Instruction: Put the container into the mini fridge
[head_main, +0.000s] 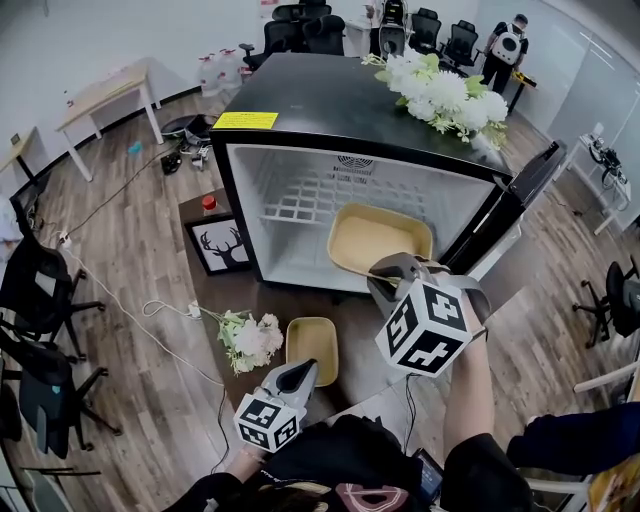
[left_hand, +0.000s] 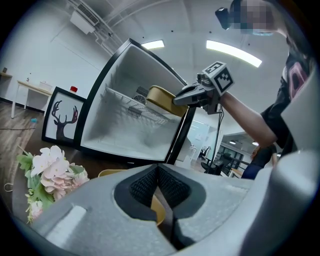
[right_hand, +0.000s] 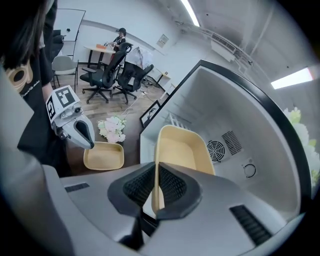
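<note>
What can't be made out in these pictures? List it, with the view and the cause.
- Head view: the print on the yellow label, too small.
- Head view: the floor of the mini fridge under the container, hidden by it and the right gripper.
- Left gripper view: whether the left gripper touches the second container; its own jaws block it.

each gripper is a pale grey moulded shell, the left gripper (head_main: 303, 368) and the right gripper (head_main: 375, 278) alike, with black cross-ribbed pads (right_hand: 140, 186) lining the jaws. each carries a white cube (head_main: 428, 328) with black square markers. a thin black cable (head_main: 408, 395) shows below the right cube. the person wears a black short-sleeved top (head_main: 330, 450) with a pink print (head_main: 372, 494).
</note>
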